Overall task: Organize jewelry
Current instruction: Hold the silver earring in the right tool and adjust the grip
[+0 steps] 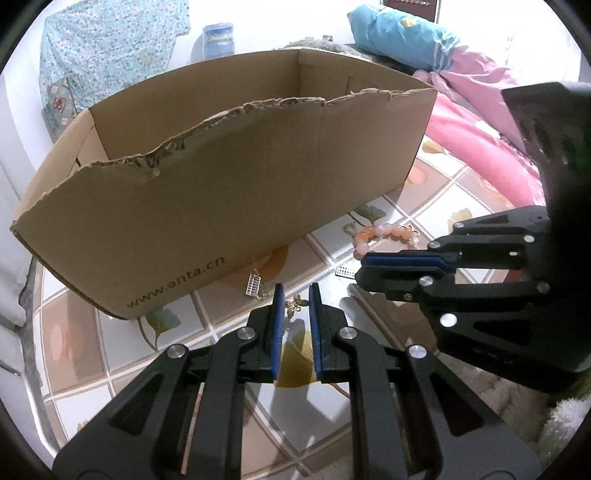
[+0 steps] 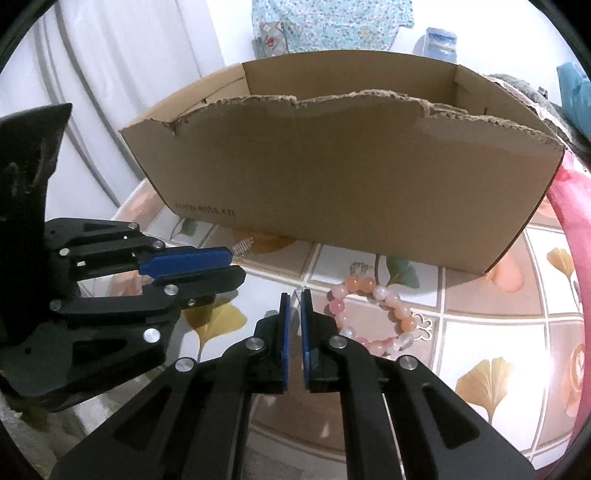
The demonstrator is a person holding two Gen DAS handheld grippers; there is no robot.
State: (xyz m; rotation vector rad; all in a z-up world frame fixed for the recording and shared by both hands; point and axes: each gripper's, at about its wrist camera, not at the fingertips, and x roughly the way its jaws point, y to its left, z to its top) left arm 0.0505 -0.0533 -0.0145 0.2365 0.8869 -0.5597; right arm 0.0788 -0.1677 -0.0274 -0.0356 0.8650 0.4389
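A torn brown cardboard box (image 1: 229, 192) stands on the tiled table; it also fills the right wrist view (image 2: 351, 184). My left gripper (image 1: 295, 295) is slightly open around a small gold butterfly charm (image 1: 296, 304) lying on the table. A small silver abacus charm (image 1: 254, 286) lies by the box's front wall. A pink and orange bead bracelet (image 2: 373, 317) lies right of my right gripper (image 2: 294, 299), whose fingers are nearly closed on a small clear piece (image 2: 297, 295). A tiny white grid piece (image 1: 343, 272) lies under the right gripper's tip.
The table has a glossy floral tile cover (image 2: 491, 332). Pink bedding (image 1: 480, 147) and a blue pillow (image 1: 399, 33) lie to the right behind the box. A patterned cloth (image 1: 103, 55) hangs at the back left.
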